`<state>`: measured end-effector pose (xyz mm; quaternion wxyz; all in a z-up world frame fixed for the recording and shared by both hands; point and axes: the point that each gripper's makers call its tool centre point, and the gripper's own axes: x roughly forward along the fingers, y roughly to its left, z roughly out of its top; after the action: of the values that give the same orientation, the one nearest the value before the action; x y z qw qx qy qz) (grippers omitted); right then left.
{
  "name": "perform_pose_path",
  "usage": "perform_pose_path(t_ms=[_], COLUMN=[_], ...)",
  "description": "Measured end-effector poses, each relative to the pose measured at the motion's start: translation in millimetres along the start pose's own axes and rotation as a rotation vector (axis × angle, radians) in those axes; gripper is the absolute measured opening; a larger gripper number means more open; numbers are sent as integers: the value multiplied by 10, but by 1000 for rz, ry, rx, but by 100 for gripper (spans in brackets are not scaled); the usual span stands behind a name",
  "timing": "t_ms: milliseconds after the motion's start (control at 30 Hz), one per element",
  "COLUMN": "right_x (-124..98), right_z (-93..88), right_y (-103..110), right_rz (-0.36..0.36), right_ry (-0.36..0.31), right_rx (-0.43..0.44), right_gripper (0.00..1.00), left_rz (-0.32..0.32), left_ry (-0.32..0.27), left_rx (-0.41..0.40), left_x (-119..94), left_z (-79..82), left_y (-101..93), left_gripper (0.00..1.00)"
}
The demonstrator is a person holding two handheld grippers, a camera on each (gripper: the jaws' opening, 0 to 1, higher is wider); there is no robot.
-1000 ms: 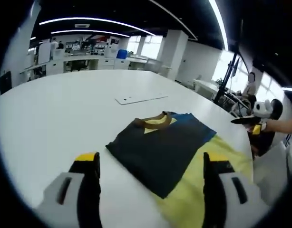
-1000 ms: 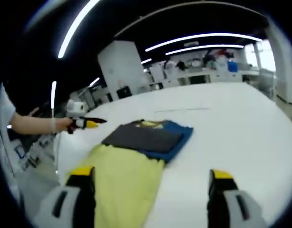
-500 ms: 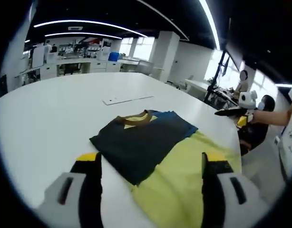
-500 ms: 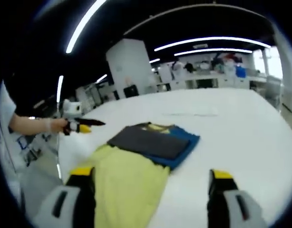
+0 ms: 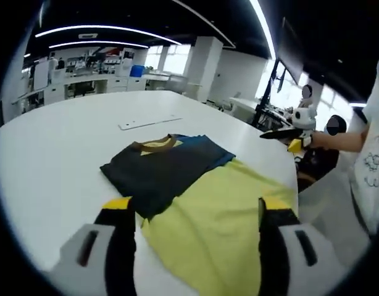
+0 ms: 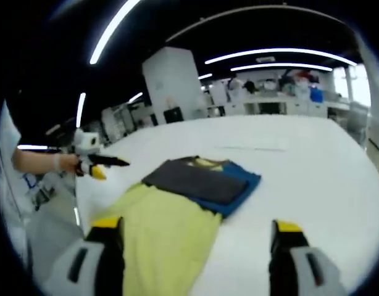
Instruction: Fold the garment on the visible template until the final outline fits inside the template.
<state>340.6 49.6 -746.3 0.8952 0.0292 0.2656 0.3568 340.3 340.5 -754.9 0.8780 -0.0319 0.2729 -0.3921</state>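
Observation:
A garment lies flat on the white table [image 5: 60, 154]. Its dark grey folded part [image 5: 155, 169] has a brown neckband [image 5: 155, 145] and a blue edge [image 5: 211, 154], and the yellow lower part [image 5: 217, 216] spreads toward me. My left gripper [image 5: 195, 206] hangs open over the near yellow cloth, holding nothing. In the right gripper view the same garment [image 6: 199, 182] lies ahead with its yellow part [image 6: 162, 231] between the jaws. My right gripper [image 6: 197, 226] is open and holds nothing. Each gripper appears in the other's view, held in a hand off the table's edge: the right gripper [image 5: 288, 133] and the left gripper [image 6: 97, 163].
A thin flat white sheet [image 5: 149, 122] lies on the table beyond the garment, faint in the right gripper view [image 6: 251, 148]. The table edge [image 5: 282, 176] runs close beside the yellow cloth. Desks and shelves [image 5: 97, 77] stand far behind. A person's sleeve [image 5: 371, 154] is at the right.
Both views have shifted with the hands: the left gripper view now looks more over the yellow part. The garment itself lies as before. Both grippers stay open.

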Motion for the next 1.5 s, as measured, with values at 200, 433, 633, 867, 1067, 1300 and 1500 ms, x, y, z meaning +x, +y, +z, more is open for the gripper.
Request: perform_pose_path(t_ms=[200,433,633,867,1067,1300,1500], right_x=[-65,-144,-225,-315,-405,-501,-548], right_z=[-112,-280,-520,-689,-841,-1071,-1204], right_y=[1,32,70,125,200,367,503], right_rz=[-2,-3,-4,5,14,52,83], right_ry=[21,56,103,131,160,220,261], right_rx=[1,-6,-1,23,45,64,76], right_gripper=[96,92,83,75,66,49,44], left_rz=[3,9,28,54,75,113,131], left_ry=[26,65,99,125,154,252,278], left_rx=[-45,-87,-125,-159,-185,-240,-287], left_x=[-57,-189,-321,-457,-606,-789,-869], left_z=[-225,-508,-813,-988,-1118,-1343,-1482], left_y=[-62,-180,-295,-375,-550,-557,-582], left_gripper=[77,74,70,68,64,57,47])
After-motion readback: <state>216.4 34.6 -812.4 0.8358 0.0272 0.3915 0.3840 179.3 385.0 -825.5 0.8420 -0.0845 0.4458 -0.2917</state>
